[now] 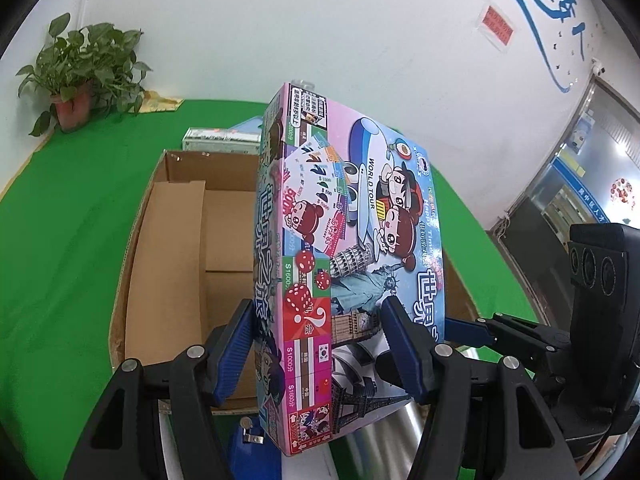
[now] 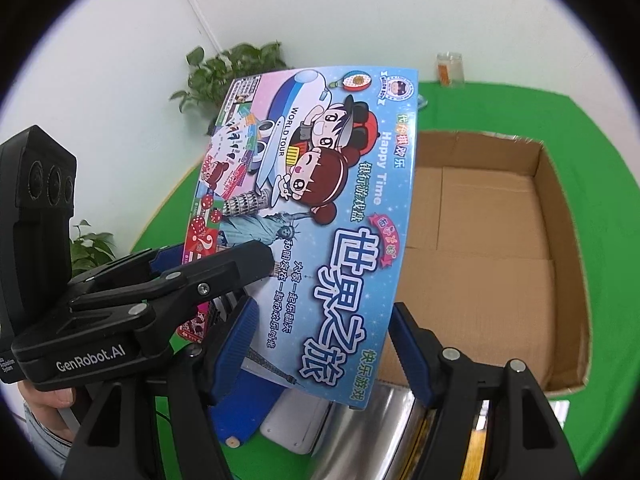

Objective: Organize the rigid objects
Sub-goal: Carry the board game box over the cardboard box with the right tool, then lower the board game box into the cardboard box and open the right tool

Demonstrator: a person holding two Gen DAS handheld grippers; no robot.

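Game box (image 1: 344,240) clamped between both grippers' jaws — above carton (image 1: 180,240).

"WORLD TOUR", "Happy Time" and "世界之旅" are printed on the game box (image 2: 316,216); "GenRobot.AI" is marked on the left gripper (image 2: 224,276); the red wall notice (image 1: 497,25) seems illegible.

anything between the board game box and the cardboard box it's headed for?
Nothing visible. The colourful board game box, pinched by the left gripper, hangs over the open brown cardboard box, whose floor shows only bare flaps. The part behind the game box is hidden.
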